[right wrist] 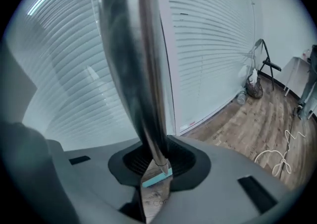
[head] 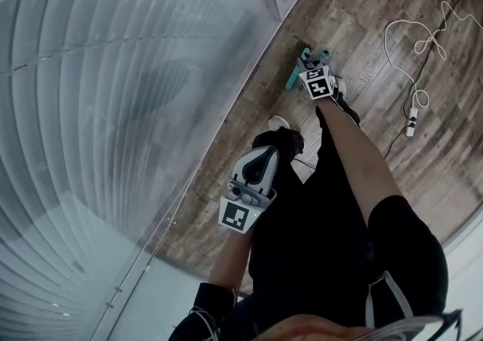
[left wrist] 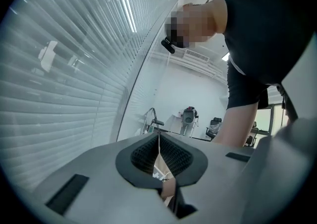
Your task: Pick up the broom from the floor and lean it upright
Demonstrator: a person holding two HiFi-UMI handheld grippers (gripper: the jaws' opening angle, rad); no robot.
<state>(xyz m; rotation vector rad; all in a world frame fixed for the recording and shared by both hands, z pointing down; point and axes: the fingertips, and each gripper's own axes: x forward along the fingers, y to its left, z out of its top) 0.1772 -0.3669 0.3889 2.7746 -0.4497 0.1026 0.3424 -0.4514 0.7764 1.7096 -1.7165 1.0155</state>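
Grips the broom by its smooth silver handle, pinched between the ribbed pads of the right gripper. Rises from those jaws as one long shaft, close to upright with a slight lean, and leaves the right gripper view past its top edge. Ends below the jaws in a teal head, glimpsed through the gap under the pads against the wood floor. Points head down, handle up. From the head view, shows the same teal head just beyond the right gripper's tips, low on the planks near the foot of the slatted blinds. Bears a black-and-white square marker on the cube behind the right jaws: a pattern, not legible text. Past those jaws, at the base of the window frame: a small tag with red on it, too small to read. Holds the left gripper with jaws pressed together, pads meeting in a thin seam with nothing between them, well apart from the broom. Off to the right of the right jaws, on the planks: a looped white cable and, further back by the wall, a dark folded stand.
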